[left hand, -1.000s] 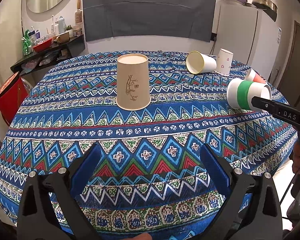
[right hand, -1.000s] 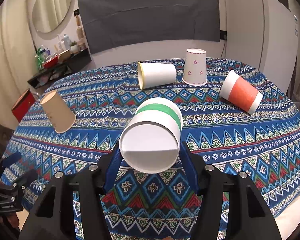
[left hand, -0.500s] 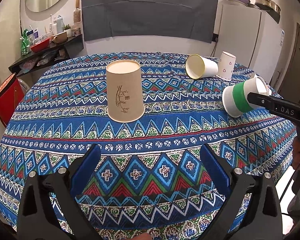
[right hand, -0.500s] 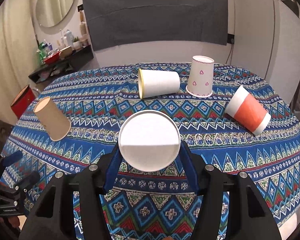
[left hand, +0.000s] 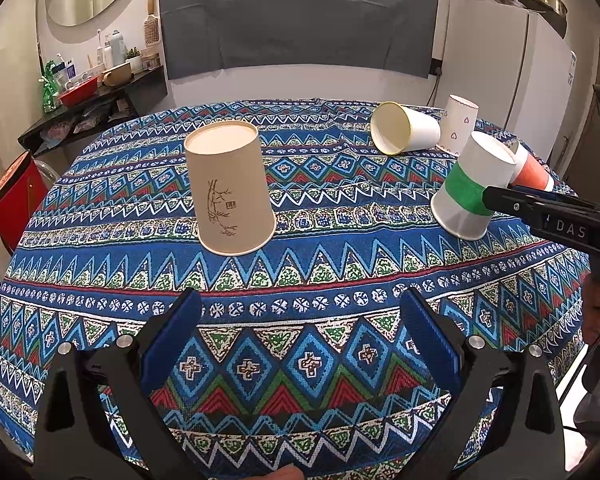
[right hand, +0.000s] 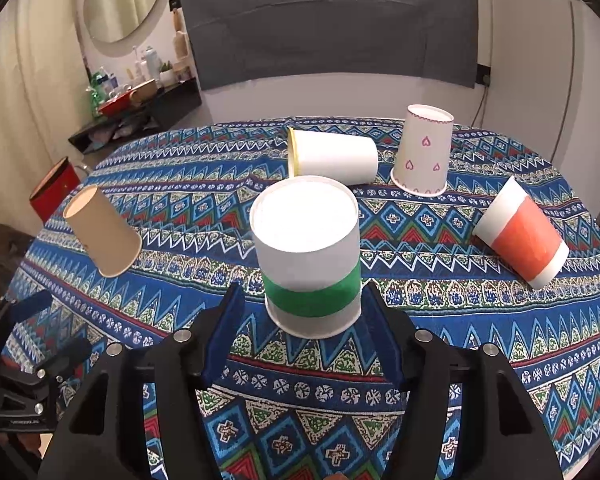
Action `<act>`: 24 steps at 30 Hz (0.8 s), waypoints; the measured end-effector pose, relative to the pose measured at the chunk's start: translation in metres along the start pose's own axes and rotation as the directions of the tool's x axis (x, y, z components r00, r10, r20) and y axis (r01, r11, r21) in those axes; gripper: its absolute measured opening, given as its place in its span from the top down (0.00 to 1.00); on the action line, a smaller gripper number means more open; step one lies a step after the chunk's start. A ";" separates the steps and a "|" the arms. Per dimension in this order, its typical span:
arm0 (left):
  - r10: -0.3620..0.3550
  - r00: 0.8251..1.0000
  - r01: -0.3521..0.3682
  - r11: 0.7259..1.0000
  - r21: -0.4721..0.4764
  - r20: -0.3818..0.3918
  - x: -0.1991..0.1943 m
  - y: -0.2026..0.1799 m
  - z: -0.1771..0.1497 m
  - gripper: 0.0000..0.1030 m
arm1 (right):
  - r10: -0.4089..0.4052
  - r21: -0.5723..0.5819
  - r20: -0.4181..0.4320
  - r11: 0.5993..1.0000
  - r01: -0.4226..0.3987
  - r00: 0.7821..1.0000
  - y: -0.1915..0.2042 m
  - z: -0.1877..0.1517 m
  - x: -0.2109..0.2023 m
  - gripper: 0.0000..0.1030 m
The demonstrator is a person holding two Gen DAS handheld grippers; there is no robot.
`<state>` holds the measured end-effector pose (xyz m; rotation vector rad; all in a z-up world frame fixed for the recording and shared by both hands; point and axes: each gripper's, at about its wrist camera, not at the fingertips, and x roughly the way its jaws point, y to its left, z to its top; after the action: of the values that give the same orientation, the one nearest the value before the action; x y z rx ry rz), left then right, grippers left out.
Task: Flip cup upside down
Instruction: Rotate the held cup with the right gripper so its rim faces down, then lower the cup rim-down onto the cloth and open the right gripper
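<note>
A white paper cup with a green band (right hand: 310, 256) stands mouth down, slightly tilted, on the patterned tablecloth (right hand: 440, 340). My right gripper (right hand: 302, 312) is shut on its lower part, blue pads on both sides. In the left wrist view the same cup (left hand: 474, 184) sits at the right with the right gripper's black finger (left hand: 540, 204) against it. My left gripper (left hand: 300, 344) is open and empty, low over the cloth near the front edge, short of a tan cup (left hand: 228, 192) that stands mouth down.
A white cup with a yellow rim (right hand: 330, 158) lies on its side at the back. A heart-print cup (right hand: 422, 150) stands mouth down beside it. An orange-banded cup (right hand: 522, 232) lies on its side at the right. A white fridge (left hand: 496, 56) stands behind the table.
My right gripper has turned the green-banded cup from lying on its side to mouth down and lowered it to the cloth. My left gripper has drawn back slightly and stayed open.
</note>
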<state>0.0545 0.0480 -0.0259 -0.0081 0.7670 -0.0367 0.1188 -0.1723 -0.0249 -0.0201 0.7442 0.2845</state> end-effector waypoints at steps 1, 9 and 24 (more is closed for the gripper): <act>0.001 1.000 -0.001 1.000 0.001 -0.003 0.001 -0.001 0.001 0.06 | 0.001 0.000 0.000 1.000 -0.001 1.000 -0.001 0.000 0.000 0.41; 0.003 1.000 -0.003 1.000 0.026 -0.003 0.007 -0.022 0.006 0.06 | -0.001 -0.016 0.036 1.000 0.001 0.999 -0.012 -0.006 -0.014 0.17; -0.011 0.994 0.015 0.999 -0.036 0.111 0.010 -0.043 0.004 0.06 | -0.014 -0.017 0.126 1.000 0.016 0.992 -0.055 -0.040 -0.034 0.11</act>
<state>0.0626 0.0049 -0.0290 -0.0501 0.6562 -0.0342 0.0829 -0.2384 -0.0362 -0.0247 0.6160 0.2756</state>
